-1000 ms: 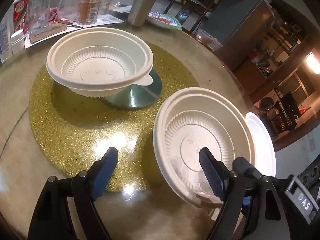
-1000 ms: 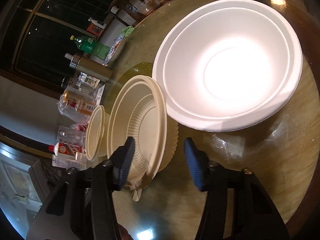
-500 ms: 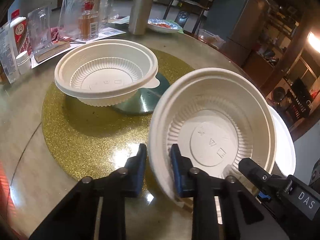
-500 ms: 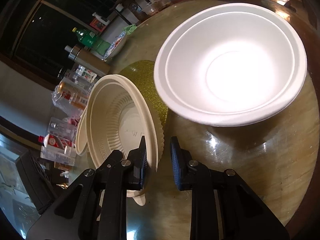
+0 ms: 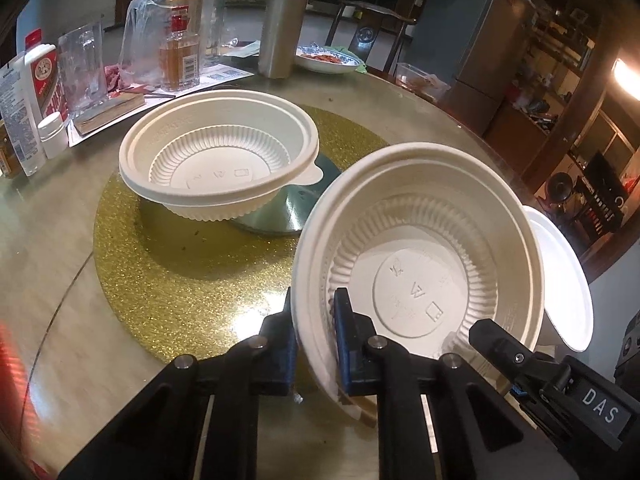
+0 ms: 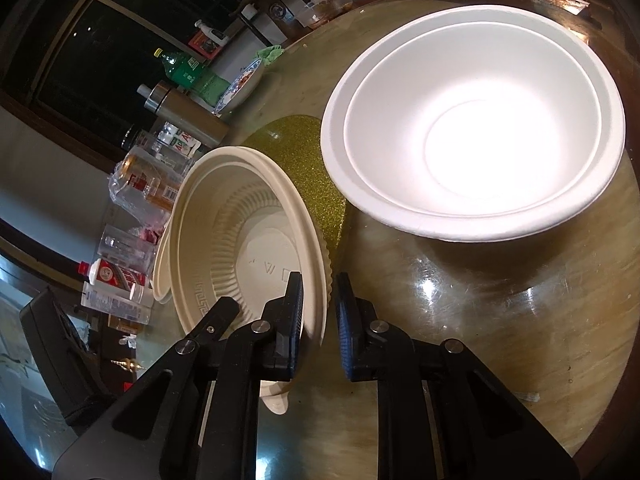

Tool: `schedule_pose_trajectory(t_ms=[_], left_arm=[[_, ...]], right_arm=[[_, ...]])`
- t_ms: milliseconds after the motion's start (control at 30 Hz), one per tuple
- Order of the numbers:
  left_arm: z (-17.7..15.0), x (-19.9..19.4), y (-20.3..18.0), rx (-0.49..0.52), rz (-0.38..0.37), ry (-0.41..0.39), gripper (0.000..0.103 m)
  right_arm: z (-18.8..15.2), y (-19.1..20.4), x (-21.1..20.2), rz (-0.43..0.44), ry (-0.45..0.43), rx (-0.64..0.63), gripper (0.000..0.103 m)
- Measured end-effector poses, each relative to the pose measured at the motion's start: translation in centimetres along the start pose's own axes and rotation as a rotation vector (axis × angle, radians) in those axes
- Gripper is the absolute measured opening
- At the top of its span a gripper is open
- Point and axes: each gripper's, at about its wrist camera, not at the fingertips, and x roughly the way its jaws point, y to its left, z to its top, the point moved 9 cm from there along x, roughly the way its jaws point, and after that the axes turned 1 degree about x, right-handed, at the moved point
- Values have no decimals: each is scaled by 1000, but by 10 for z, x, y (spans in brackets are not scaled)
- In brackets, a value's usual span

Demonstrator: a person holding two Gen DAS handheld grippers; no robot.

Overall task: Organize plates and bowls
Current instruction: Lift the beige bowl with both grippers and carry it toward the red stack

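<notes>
A second ribbed bowl (image 5: 218,164) sits apart on the gold glitter turntable (image 5: 180,264), its far side over a metal hub. Behind stand a steel flask (image 5: 282,28), a liquor bottle (image 5: 178,58) in a plastic bag, and a white bottle with a red label (image 5: 44,80). Two nested white bowls (image 6: 476,128) rest near the table (image 6: 500,320) edge.

Both grippers angle downward. The left gripper (image 5: 314,340) pinches the near rim of the tilted ribbed bowl (image 5: 416,268); the right gripper (image 6: 318,316) is closing on the same bowl's opposite rim, apparently already gripping it. "DAS" reads on the right gripper's body.
</notes>
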Motion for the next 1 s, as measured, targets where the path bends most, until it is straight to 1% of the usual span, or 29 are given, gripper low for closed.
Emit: schedule_pose_trajectory(t_ms=[400,567,767,1000], left_arm=[[2,-7,0,-4,6,-20,12],[2,-10,-1,4,13,-29,12],[4,-14,-3,15,20,-47,12],[4,-14,-3,16,25,-48,12]], right_arm=[[2,1,-2,8,-1,-8,10],[0,1,-2,4,10,-9,9],[1,2,-4,13,1,-7,9],[1,2,-3,19,3,-5,9]])
